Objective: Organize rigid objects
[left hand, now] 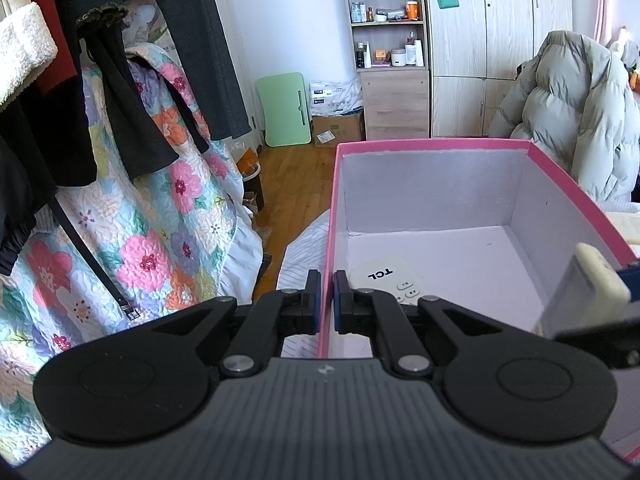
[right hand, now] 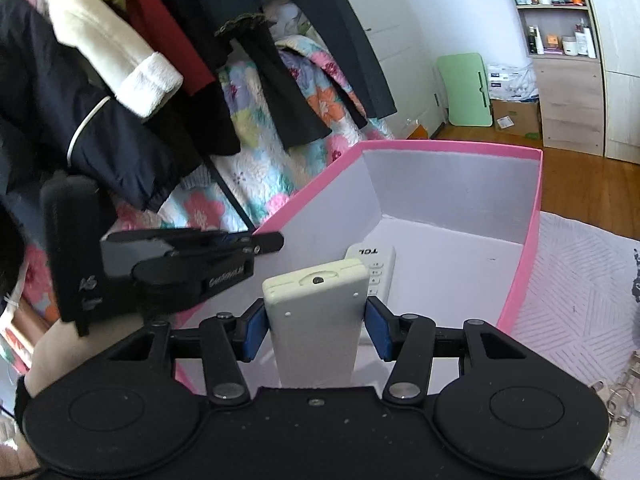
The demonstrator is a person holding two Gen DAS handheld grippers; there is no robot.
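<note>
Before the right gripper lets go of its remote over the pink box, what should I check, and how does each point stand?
1. Right gripper holds the cream remote between both pads: ok.
2. Left gripper shut on the box wall, steadying it: ok.
3. Cream remote is past the pink rim, over the inside: ok.
4. Free floor beside the TCL remote already inside: ok.
5. Cream remote's gap above the floor: cannot tell.
</note>
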